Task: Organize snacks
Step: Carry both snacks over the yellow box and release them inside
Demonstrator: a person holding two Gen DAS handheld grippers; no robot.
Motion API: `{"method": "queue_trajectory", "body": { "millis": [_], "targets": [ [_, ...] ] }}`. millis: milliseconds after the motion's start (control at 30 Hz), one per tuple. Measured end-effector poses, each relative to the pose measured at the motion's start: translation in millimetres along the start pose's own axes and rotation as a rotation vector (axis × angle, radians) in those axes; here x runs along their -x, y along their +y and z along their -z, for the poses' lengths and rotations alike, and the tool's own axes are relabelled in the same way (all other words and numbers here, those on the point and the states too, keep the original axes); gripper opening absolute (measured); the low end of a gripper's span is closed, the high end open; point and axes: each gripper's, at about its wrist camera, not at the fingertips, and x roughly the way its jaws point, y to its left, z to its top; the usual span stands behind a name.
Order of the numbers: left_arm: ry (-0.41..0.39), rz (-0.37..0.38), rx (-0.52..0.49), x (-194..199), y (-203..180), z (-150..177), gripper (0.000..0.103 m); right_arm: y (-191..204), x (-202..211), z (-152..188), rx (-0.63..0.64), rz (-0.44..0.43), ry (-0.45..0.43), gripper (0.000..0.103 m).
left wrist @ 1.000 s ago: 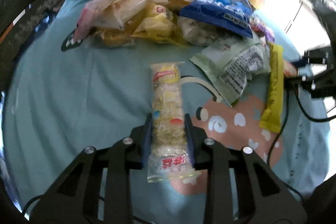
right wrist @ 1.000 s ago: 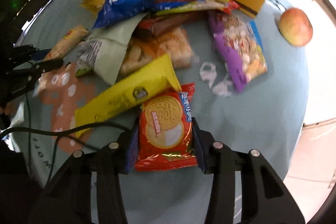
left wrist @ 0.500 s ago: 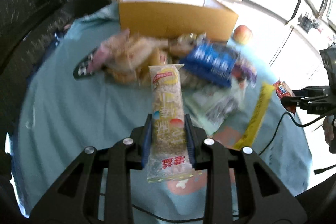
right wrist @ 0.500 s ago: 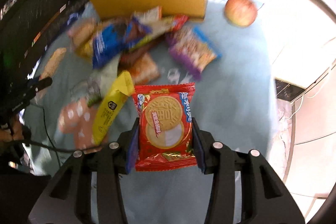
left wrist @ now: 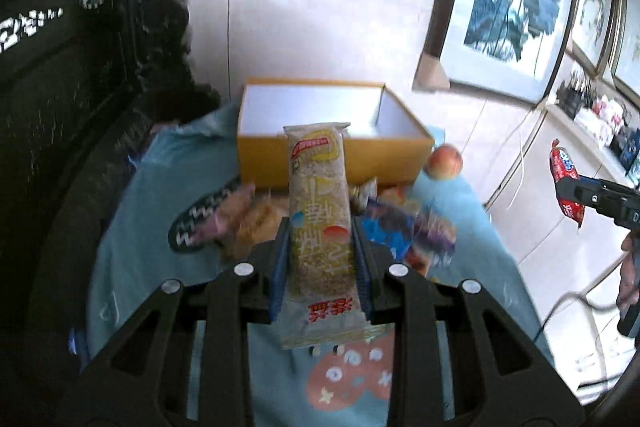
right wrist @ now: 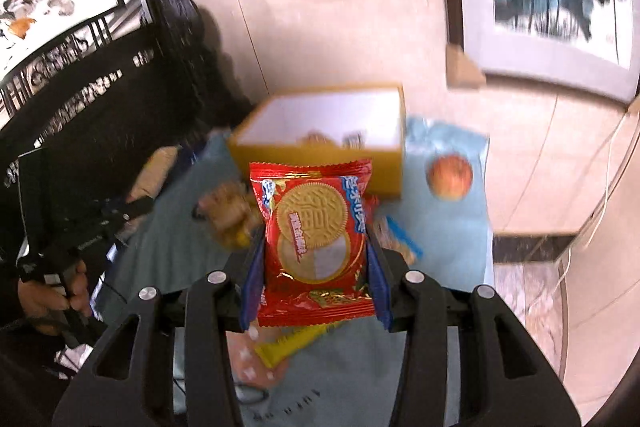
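My long clear packet (left wrist: 319, 227) bears red Chinese characters at its lower end and a red banner near the top, both illegible. My red biscuit packet (right wrist: 316, 239) carries white and red Chinese characters, also illegible.

The heap of loose snack packets (left wrist: 320, 223) beyond the left tool's fingers is smeared by blur and half hidden behind the long clear rice-cracker bar (left wrist: 320, 227), so single wrappers cannot be told apart. Ahead of the right tool, the yellow open-topped cardboard box (right wrist: 320, 155) is blurred, its contents unreadable behind the red biscuit packet (right wrist: 316, 243).
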Motion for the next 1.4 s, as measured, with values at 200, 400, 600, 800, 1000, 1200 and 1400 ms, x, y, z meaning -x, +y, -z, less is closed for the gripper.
{"method": "queue_trajectory", "body": {
  "millis": [200, 400, 600, 800, 1000, 1200, 1400],
  "targets": [
    [-0.036, -0.01, 0.004, 0, -5, -36, 0.029, 17, 5, -32, 0.032, 0.017, -0.076, 0.045],
    [-0.067, -0.013, 0.016, -7, -5, -66, 0.029, 21, -8, -55, 0.045, 0.028, -0.103, 0.045],
    [-0.072, -0.025, 0.026, -31, -3, -96, 0.029, 11, -32, -84, 0.02, 0.044, -0.109, 0.045],
    [-0.058, -0.039, 0.046, -71, -2, -124, 0.029, 0, -71, -117, 0.031, 0.076, -0.106, 0.045],
    [-0.034, -0.074, 0.08, -132, 3, -144, 0.029, -18, -129, -144, 0.02, 0.088, -0.085, 0.045],
    [-0.048, -0.111, 0.111, -196, 5, -158, 0.053, -34, -206, -161, 0.029, 0.12, -0.051, 0.047],
    [0.142, -0.193, 0.288, -244, 49, -125, 0.082, -34, -240, -137, 0.136, 0.203, 0.102, 0.058]
  ]
}}
